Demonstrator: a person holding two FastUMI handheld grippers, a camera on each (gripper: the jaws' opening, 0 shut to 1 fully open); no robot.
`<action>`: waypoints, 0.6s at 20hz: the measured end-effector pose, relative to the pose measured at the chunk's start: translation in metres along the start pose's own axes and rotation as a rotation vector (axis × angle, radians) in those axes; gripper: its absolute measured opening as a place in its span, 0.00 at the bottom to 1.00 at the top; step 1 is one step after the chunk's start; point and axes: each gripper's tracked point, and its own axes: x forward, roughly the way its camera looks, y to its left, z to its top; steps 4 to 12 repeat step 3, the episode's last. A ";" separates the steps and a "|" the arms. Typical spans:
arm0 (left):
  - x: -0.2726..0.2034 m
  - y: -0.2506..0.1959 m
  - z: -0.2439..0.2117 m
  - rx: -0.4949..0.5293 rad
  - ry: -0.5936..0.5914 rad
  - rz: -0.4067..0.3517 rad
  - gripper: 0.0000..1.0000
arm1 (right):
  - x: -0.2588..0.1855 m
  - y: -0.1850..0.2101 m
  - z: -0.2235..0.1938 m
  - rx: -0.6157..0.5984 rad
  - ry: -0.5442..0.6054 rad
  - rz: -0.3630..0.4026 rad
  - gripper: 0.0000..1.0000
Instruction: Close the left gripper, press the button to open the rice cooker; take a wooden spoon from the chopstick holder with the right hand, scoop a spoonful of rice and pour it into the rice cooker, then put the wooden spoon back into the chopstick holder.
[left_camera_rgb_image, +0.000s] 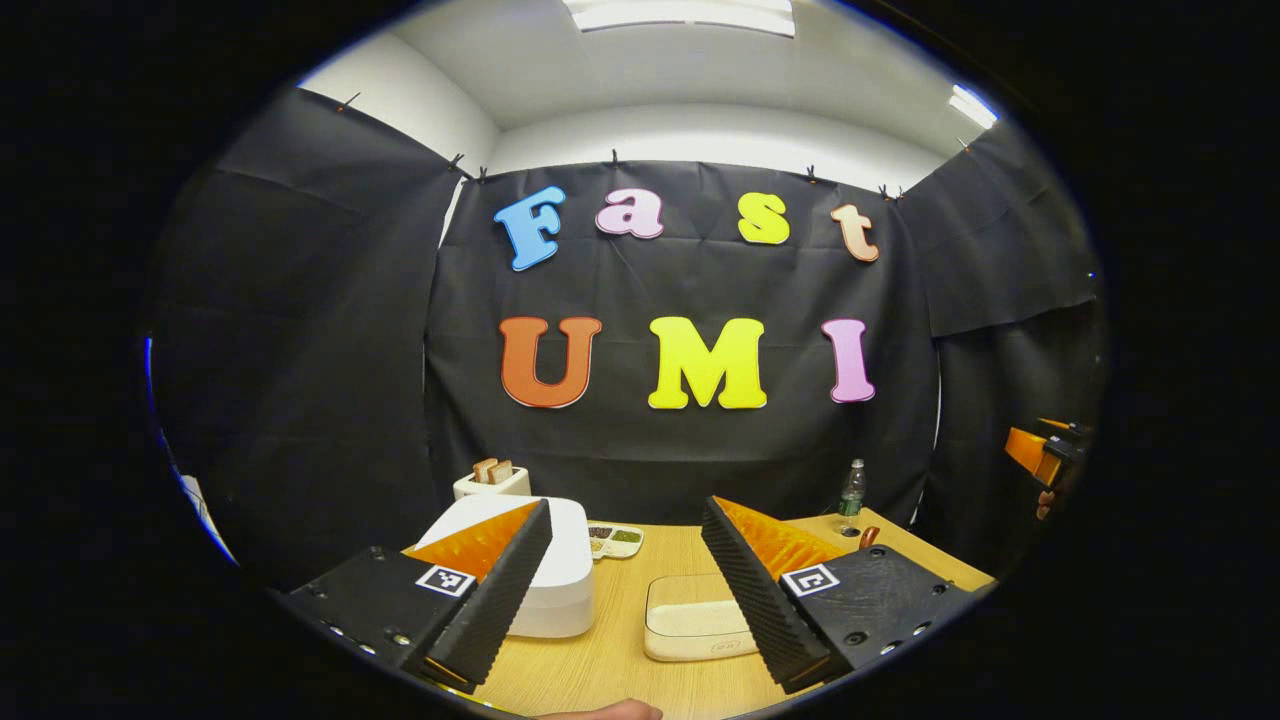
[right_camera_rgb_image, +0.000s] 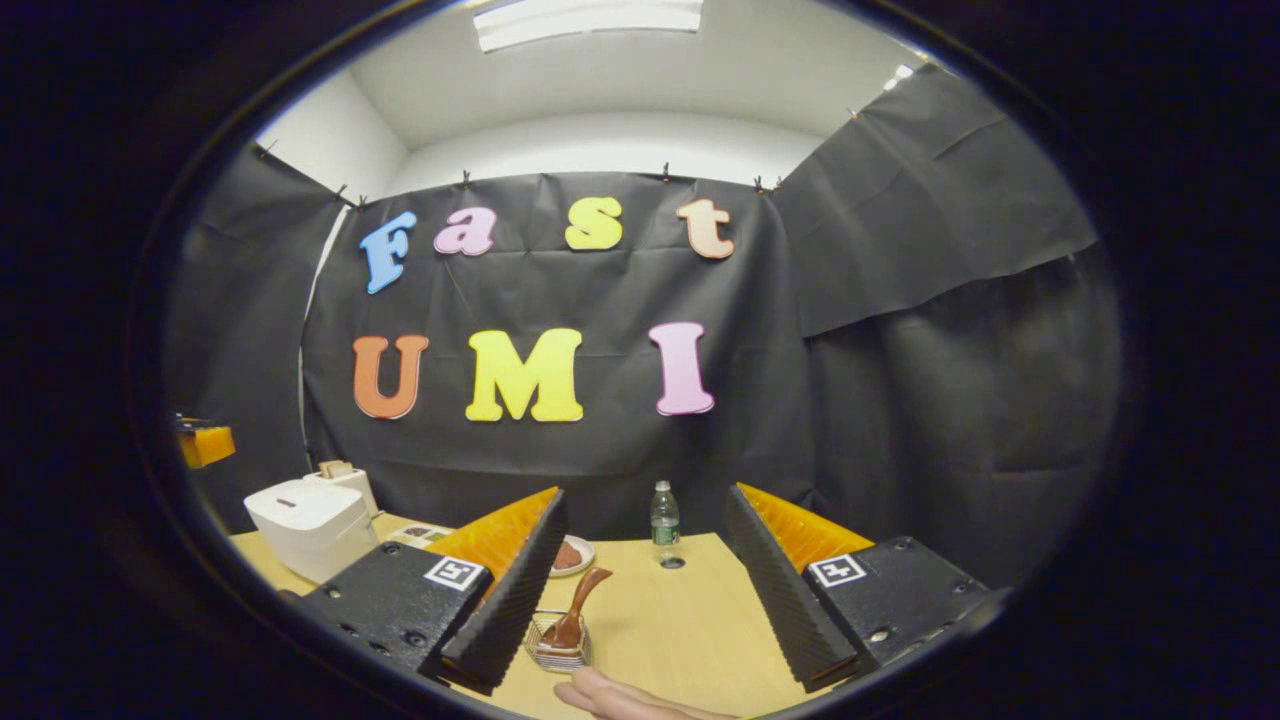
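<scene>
Jaws of both grippers gape above table (left_camera_rgb_image: 620, 640), rice cooker (left_camera_rgb_image: 545, 565) shut.

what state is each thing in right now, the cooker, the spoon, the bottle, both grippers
rice cooker: lid down, closed
wooden spoon: standing in the chopstick holder, untouched
bottle: upright, cap off beside it
left gripper: open, holding nothing
right gripper: open, holding nothing

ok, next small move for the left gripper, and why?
Probably close the left gripper: its fingers stand wide apart above the table, the white rice cooker ahead has its lid down, and the button press needs them shut.
</scene>
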 end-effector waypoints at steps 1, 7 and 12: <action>-0.001 0.001 0.001 -0.004 -0.002 0.002 0.96 | -0.001 -0.001 0.000 0.002 0.000 -0.001 0.99; 0.000 0.003 0.000 -0.015 -0.005 0.001 0.96 | -0.001 -0.001 0.001 0.006 -0.002 -0.002 0.99; 0.000 0.003 0.000 -0.015 -0.005 0.001 0.96 | -0.001 -0.001 0.001 0.006 -0.002 -0.002 0.99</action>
